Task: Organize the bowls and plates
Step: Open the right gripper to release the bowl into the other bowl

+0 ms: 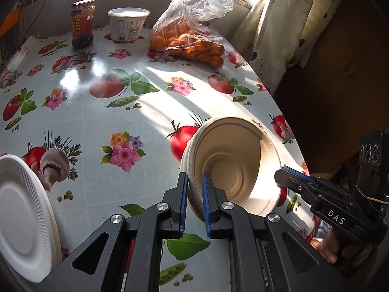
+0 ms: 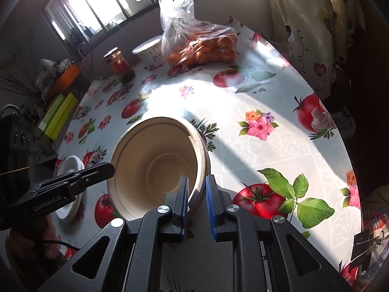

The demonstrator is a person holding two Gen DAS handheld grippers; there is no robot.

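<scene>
Bowls (image 1: 233,163) of beige pulp, nested one inside another, sit tilted above the near right part of a table (image 1: 97,112) covered in an oilcloth printed with tomatoes, mushrooms, peas and flowers. Both tongs pinch this stack at once. In the left wrist view the left gripper (image 1: 195,199) has its blue pads clamped on the near left rim, one pad outside the wall and one inside. In the right wrist view the right gripper (image 2: 197,200) is pressed onto the near right rim in the same way, one pad inside and one outside. The stack's opening faces the cameras, so the ringed bottom of the inner bowl shows. At least two rims are visible at the edge; how many bowls there are I cannot tell.

White foam plates (image 1: 22,219) with ribbed rims lie stacked on the near left of the table, well apart from the bowls. In the right wrist view they (image 2: 70,168) are partly hidden behind the black body of the left gripper.

On the far side stand a dark jar (image 1: 82,24) with a red label and lid, a white lidded tub (image 1: 128,24) just right of it, and a clear plastic bag of oranges (image 1: 189,39) farther right. Strong sunlight falls in bands across the middle of the cloth. A patterned curtain (image 1: 287,24) hangs past the table's far right edge. A black binder clip (image 2: 367,245) shows at the near right edge in the right wrist view.
</scene>
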